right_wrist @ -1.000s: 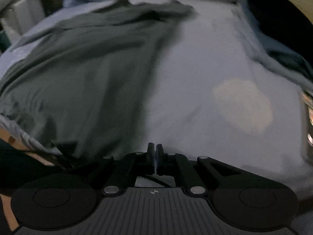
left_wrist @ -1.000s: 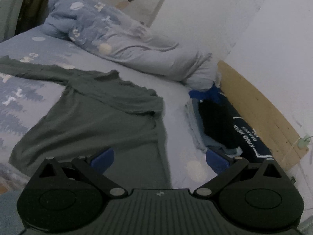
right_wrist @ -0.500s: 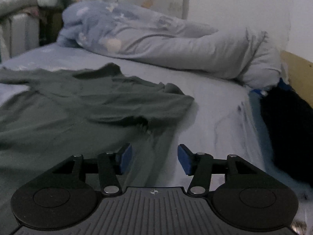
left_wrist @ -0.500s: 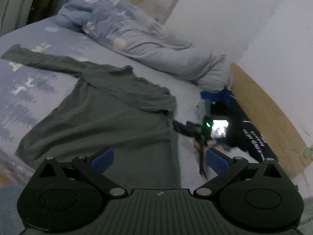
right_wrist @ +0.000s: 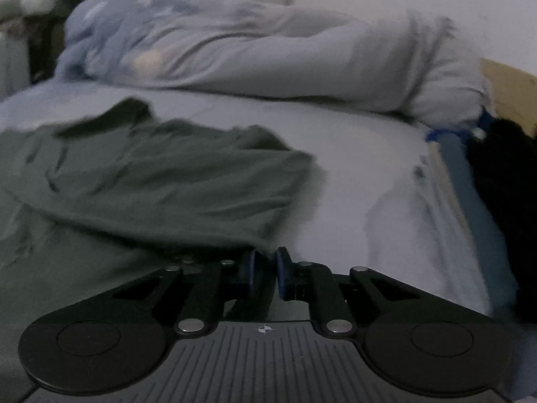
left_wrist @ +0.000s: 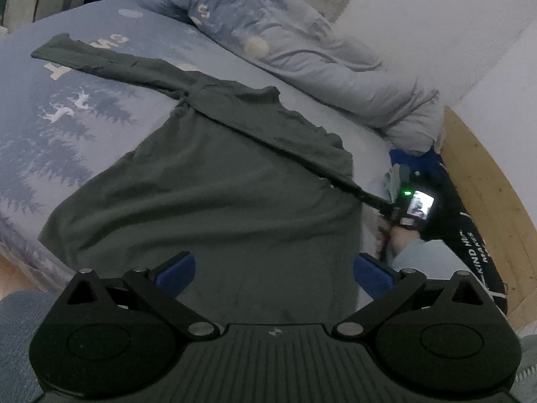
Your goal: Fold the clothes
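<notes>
Two views to go by. From my left wrist, the shirt (left_wrist: 214,194) lies flat on the bed (left_wrist: 67,127), one sleeve (left_wrist: 110,63) stretched outward, the other folded across the chest. My left gripper (left_wrist: 273,270) hovers over the hem, fingers spread wide, empty. From my right wrist, the right gripper (right_wrist: 265,268) sits low at the folded sleeve's end, fingers nearly closed with cloth between them, I judge. I'd draw that sleeve straight and taut, wrist level.
</notes>
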